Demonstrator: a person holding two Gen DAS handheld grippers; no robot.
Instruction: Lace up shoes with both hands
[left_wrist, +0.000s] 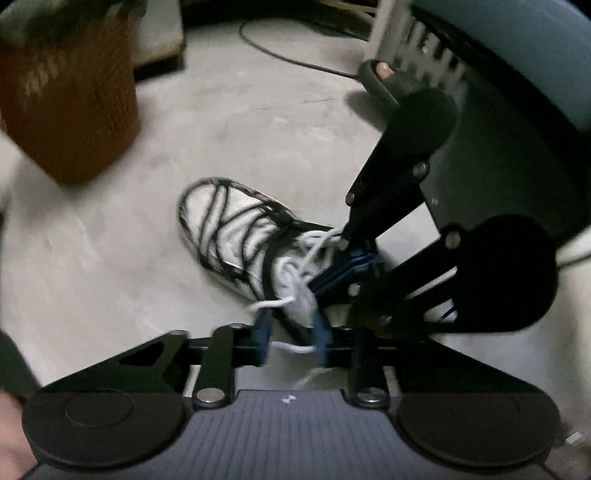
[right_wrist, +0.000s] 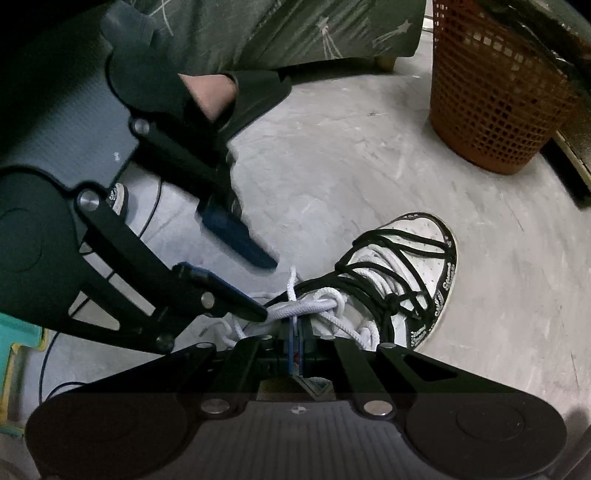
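Where shoe (right_wrist: 399, 273) ends, bare floor (right_wrist: 332, 166).

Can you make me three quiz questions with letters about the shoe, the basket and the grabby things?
1. Where does the white sneaker with black cords sit?
A. on the grey floor
B. inside the basket
C. on a chair

2. What colour is the mesh plastic basket?
A. blue
B. orange-brown
C. yellow

3. How is the right hand-held gripper?
A. wide open
B. lying flat on the floor
C. shut on the white shoelace

Answers: 1 A, the sneaker rests on bare floor. 2 B, its mesh looks orange-brown in both views. 3 C, its blue pads are pressed together with the lace between them, while the left hand-held gripper has pads standing apart.
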